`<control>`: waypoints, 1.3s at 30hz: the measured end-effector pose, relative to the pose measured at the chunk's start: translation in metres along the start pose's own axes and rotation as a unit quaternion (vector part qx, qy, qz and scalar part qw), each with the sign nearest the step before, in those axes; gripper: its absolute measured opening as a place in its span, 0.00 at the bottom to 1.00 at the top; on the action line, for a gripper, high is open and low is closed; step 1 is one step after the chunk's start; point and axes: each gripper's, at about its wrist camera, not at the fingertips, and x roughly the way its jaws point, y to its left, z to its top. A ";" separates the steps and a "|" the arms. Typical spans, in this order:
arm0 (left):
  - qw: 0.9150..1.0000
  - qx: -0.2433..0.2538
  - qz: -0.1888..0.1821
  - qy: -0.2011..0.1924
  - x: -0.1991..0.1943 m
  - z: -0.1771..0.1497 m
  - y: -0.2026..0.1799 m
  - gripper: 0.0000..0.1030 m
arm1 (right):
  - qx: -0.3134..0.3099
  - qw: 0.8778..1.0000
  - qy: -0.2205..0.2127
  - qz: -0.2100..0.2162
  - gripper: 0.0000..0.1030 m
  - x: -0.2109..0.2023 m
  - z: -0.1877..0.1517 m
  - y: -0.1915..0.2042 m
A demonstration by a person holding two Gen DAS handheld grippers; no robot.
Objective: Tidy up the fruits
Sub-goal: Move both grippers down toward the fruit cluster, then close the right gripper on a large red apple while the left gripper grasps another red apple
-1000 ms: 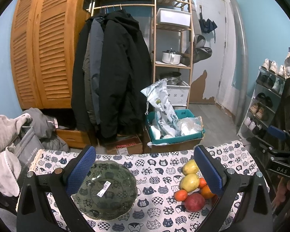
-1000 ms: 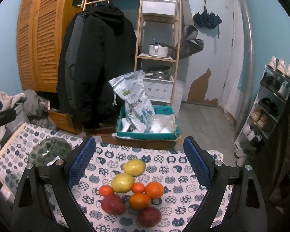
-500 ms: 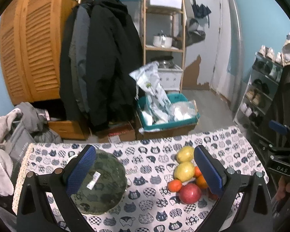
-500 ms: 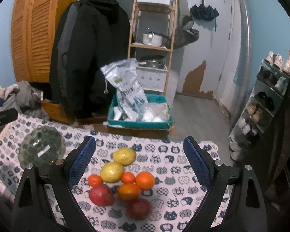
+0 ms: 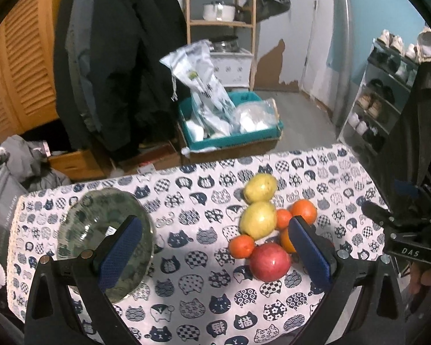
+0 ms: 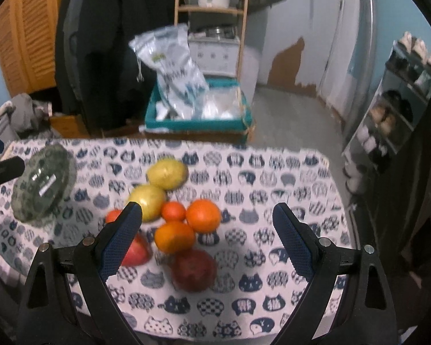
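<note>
A pile of fruit lies on the cat-print tablecloth (image 5: 204,287): two yellow pears (image 5: 260,187) (image 6: 167,173), several oranges (image 6: 203,215) and small tangerines (image 5: 241,245), and two red apples (image 5: 269,261) (image 6: 194,269). A green glass bowl (image 5: 100,230) (image 6: 41,182) sits to the left of the pile. My left gripper (image 5: 215,247) hovers open above the table, between bowl and fruit. Over the fruit pile my right gripper (image 6: 208,238) is also open, nothing between its fingers.
Beyond the table's far edge stands a teal box (image 5: 232,132) with bags. Dark coats (image 5: 120,57) hang on a rail, with a wooden shelf (image 5: 221,23) beside them. A shoe rack (image 5: 388,92) stands to the right. Grey clothing (image 5: 17,166) is heaped at the left.
Both grippers have tilted downward and come closer to the table, so the fruit and the bowl look larger and sit higher in both views. Both stay open.
</note>
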 end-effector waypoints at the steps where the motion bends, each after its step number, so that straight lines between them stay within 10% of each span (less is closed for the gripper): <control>1: 1.000 0.002 0.000 0.006 0.006 -0.002 -0.002 0.99 | 0.003 1.000 0.010 0.001 0.88 0.006 -0.003 -0.001; 17: 0.991 0.005 -0.015 0.131 0.091 -0.044 -0.022 0.98 | 0.015 0.984 0.177 0.024 0.88 0.104 -0.064 -0.002; 39: 0.981 0.025 -0.037 0.189 0.127 -0.069 -0.043 0.98 | 0.028 0.973 0.224 0.056 0.72 0.150 -0.084 0.009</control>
